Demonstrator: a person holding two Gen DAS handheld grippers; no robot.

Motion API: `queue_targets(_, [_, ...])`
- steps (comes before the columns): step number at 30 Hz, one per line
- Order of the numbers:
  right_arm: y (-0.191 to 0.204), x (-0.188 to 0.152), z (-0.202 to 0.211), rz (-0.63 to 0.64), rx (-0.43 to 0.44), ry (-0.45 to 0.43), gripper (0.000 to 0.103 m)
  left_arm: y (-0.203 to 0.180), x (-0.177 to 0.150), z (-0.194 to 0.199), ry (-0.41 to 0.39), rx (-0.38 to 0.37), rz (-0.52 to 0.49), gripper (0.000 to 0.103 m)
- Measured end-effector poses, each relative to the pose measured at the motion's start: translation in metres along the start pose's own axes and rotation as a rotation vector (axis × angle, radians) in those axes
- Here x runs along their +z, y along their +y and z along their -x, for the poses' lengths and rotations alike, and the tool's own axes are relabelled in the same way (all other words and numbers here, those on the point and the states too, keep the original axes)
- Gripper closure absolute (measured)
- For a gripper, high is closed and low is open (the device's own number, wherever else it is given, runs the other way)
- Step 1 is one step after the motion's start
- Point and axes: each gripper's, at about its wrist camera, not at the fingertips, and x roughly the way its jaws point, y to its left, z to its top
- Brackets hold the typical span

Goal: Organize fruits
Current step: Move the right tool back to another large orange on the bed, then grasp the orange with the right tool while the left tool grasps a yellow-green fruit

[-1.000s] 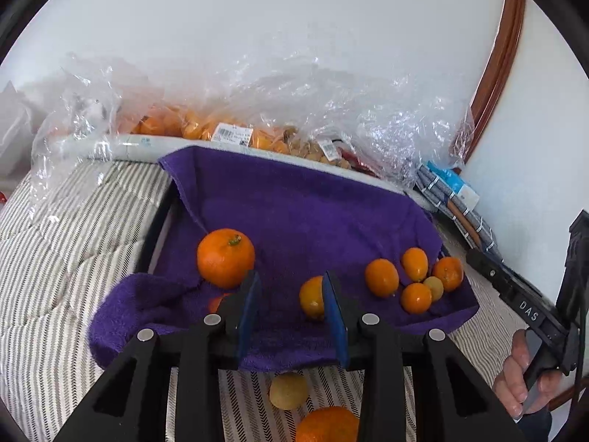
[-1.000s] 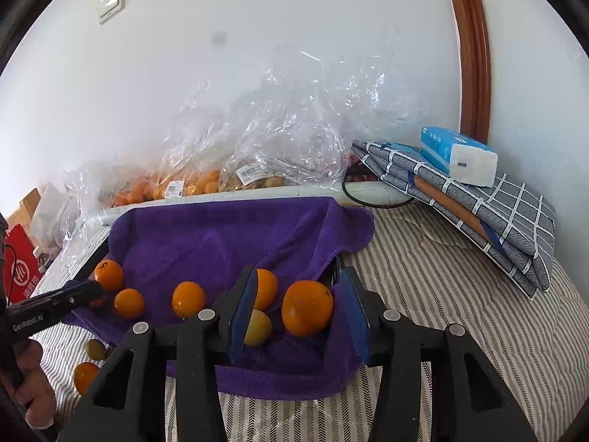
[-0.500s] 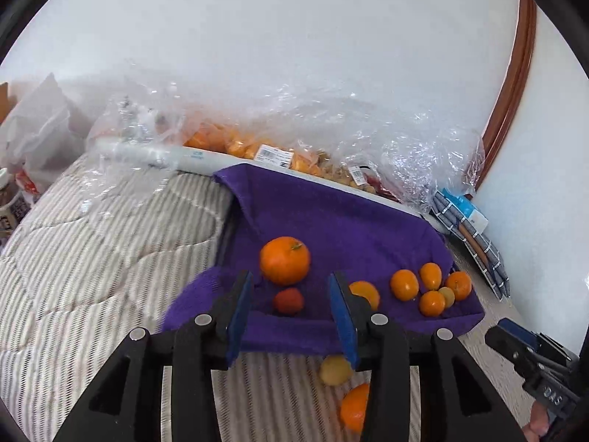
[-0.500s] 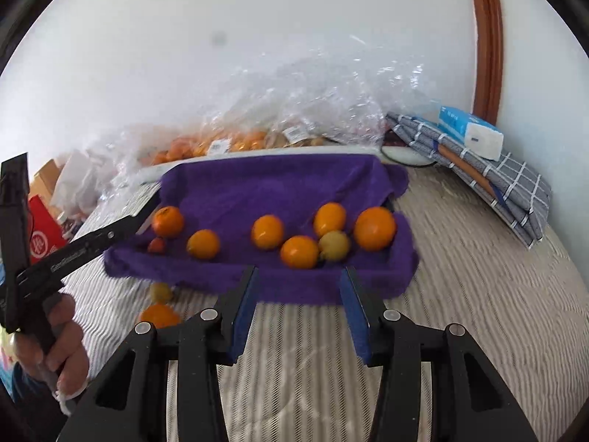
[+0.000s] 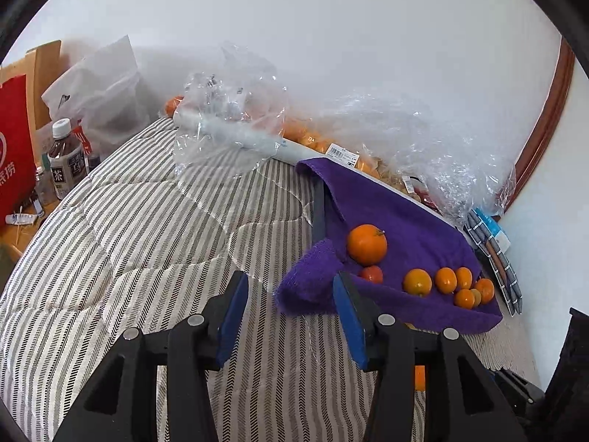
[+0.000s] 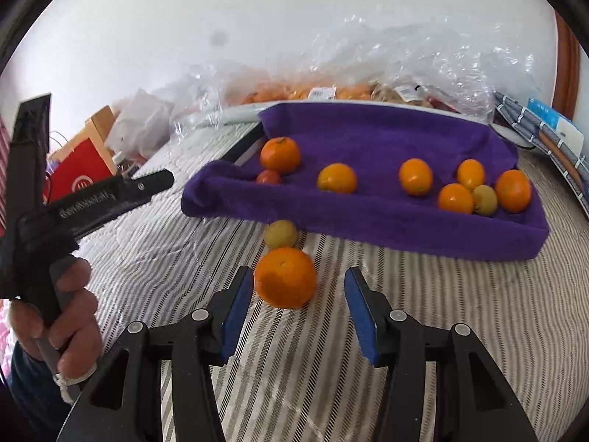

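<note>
The striped quilt (image 6: pixel 423 324) covers the bed, and on it lies the purple towel (image 6: pixel 368 136), shaped like a shallow tray, with crumpled plastic bags (image 6: pixel 423 55) behind it along the wall. On the towel rest a large orange (image 6: pixel 280 154), a small red fruit (image 6: pixel 268 176) touching it, and several smaller orange fruits (image 6: pixel 415 176) toward the right end. In front of the towel, on the quilt, a big loose orange (image 6: pixel 285 277) sits touching a yellowish fruit (image 6: pixel 281 234). The right gripper (image 6: pixel 299 304) has its jaws spread, with the loose orange between the tips, near the left pad. The left gripper (image 5: pixel 291 313) is also spread and holds nothing, beside the towel's left corner.
</note>
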Motion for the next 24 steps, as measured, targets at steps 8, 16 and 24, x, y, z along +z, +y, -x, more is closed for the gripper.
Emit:
queue_targets(8, [0.004,0.01,-0.028,-0.016,-0.003,0.071,0.058,-0.012,-0.004,-0.005,0.015,0.006,-0.058,0.057])
queue_targets(16, [-0.003,0.004,-0.014,0.015,-0.032,0.03,0.064,-0.03,-0.011,-0.009,0.044,-0.017,-0.159,0.057])
queue_targets(24, [-0.071,-0.01,0.023,-0.029,-0.178,-0.035,0.063,-0.058,-0.024,-0.016,0.128,-0.106,-0.276,0.057])
